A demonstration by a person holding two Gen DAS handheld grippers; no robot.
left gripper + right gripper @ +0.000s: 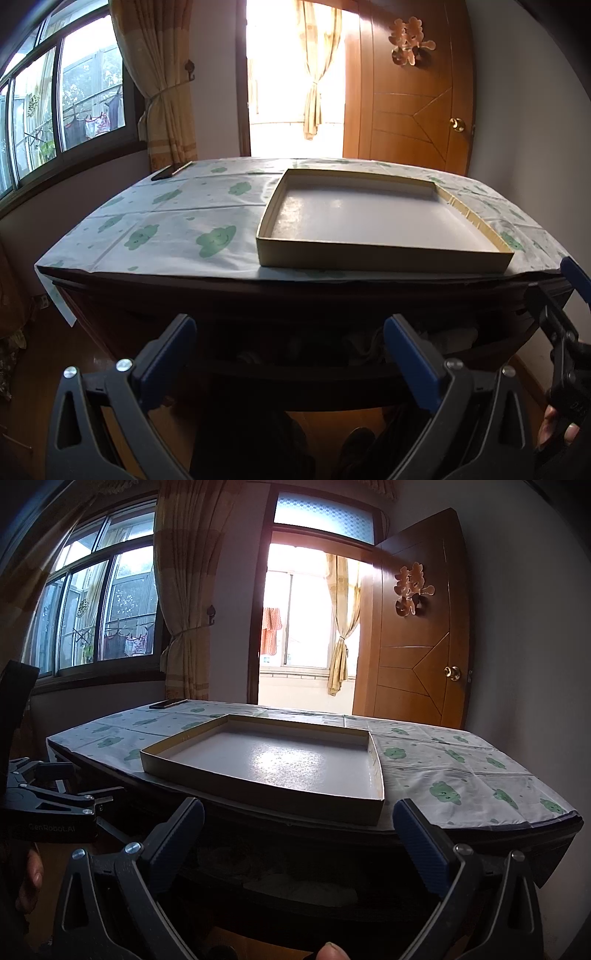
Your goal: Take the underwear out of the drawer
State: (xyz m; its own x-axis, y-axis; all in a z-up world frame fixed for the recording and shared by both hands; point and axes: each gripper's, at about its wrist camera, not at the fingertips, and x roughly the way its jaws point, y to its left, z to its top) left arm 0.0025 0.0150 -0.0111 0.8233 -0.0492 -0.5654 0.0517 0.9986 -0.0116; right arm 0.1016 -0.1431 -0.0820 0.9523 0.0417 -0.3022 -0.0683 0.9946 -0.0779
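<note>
I hold my left gripper and right gripper with fingers spread, empty, before the dark wooden desk's open drawer, ready to reach the pale underwear.

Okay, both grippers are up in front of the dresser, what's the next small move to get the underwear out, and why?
Probably lower the right gripper into the open drawer toward the pale cloth. Both the right and left gripper are open and hold nothing, the shallow box on top is bare, and the cloth lies just beneath the right fingers. The drawer is dark, so which piece is underwear is unclear.
</note>
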